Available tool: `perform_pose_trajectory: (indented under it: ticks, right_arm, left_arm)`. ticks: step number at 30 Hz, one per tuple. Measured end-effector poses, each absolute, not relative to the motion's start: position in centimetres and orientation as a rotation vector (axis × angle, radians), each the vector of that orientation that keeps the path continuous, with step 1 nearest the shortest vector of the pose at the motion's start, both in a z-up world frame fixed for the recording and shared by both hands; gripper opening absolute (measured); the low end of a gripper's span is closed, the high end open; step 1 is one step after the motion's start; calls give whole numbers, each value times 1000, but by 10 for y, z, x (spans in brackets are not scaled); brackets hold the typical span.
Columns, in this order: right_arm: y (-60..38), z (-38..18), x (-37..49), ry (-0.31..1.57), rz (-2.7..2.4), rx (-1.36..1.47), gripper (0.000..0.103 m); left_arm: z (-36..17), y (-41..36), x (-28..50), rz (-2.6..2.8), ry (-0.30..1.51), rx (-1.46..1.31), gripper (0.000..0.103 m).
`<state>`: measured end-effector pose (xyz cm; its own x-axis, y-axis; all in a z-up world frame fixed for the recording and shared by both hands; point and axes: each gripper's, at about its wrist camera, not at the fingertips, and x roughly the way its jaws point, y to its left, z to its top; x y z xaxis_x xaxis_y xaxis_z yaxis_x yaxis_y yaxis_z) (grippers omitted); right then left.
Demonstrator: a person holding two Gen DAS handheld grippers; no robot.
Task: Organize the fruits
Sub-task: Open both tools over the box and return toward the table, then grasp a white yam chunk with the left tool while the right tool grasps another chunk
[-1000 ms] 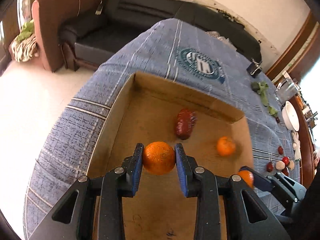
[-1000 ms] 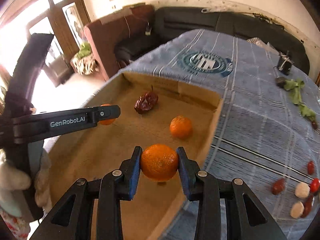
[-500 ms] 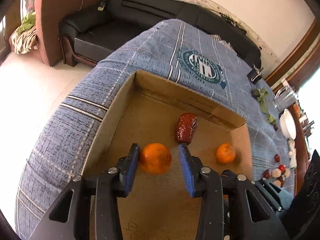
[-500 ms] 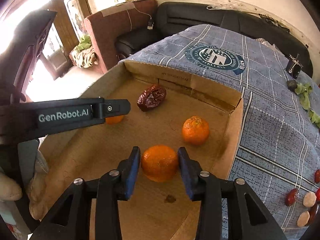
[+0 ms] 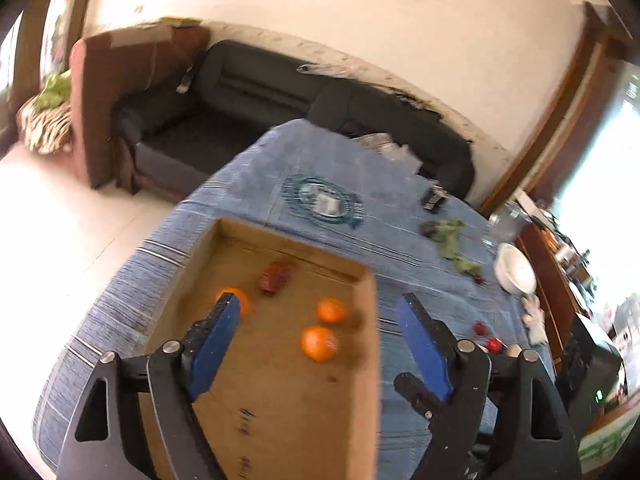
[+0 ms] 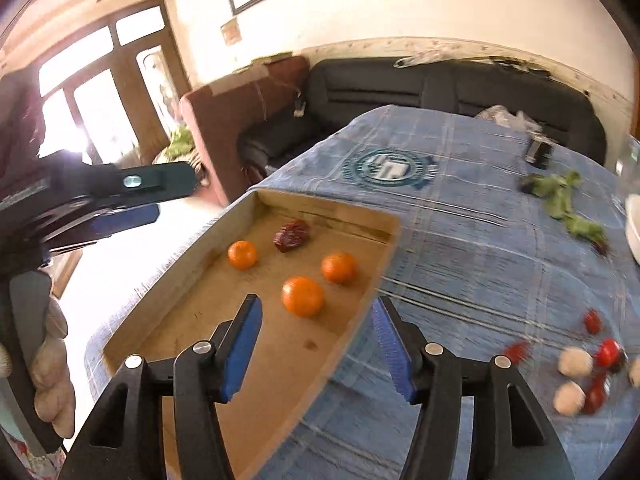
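A shallow cardboard box [image 5: 372, 320] [image 6: 384, 264] lies on the blue tablecloth. In it are three oranges [image 5: 319, 343] [image 5: 331, 310] [image 5: 244, 300], which also show in the right wrist view [image 6: 302, 296] [image 6: 338, 267] [image 6: 242, 255], and a dark red fruit [image 5: 274, 276] [image 6: 292, 234]. My left gripper [image 5: 318, 318] is open and empty, raised above the box. My right gripper [image 6: 316, 312] is open and empty above the box's near right rim. The left gripper shows at the left in the right wrist view [image 6: 132, 200].
Small red and pale fruits [image 6: 576, 364] [image 5: 494, 344] lie on the cloth right of the box. Green leaves [image 6: 560, 196] [image 5: 448, 236], a white bowl [image 5: 516, 274] and a small dark object [image 6: 538, 152] lie farther back. A black sofa [image 5: 256, 92] stands behind the table.
Both grippers opened and let go of their oranges, which now rest in the box. Both grippers have lifted and pulled back, jaws spread wide.
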<state>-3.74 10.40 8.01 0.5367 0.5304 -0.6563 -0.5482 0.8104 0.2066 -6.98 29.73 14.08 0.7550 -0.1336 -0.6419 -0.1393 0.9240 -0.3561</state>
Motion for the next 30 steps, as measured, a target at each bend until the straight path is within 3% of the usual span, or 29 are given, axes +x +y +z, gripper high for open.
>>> perform_pose_trajectory:
  ticks: [2,14,30]
  right_arm:
    - [75,80,-43,768,611,-2,70]
    - [-122,61,-45,780,284,220,72]
    - [-204,45,5,777,111,396,71]
  left_arm:
    - [143,278,-73,-43,725,-385,81]
    - [118,171,-70,-202,832,-265,81]
    - [71,60,-44,-350,847,-33,77]
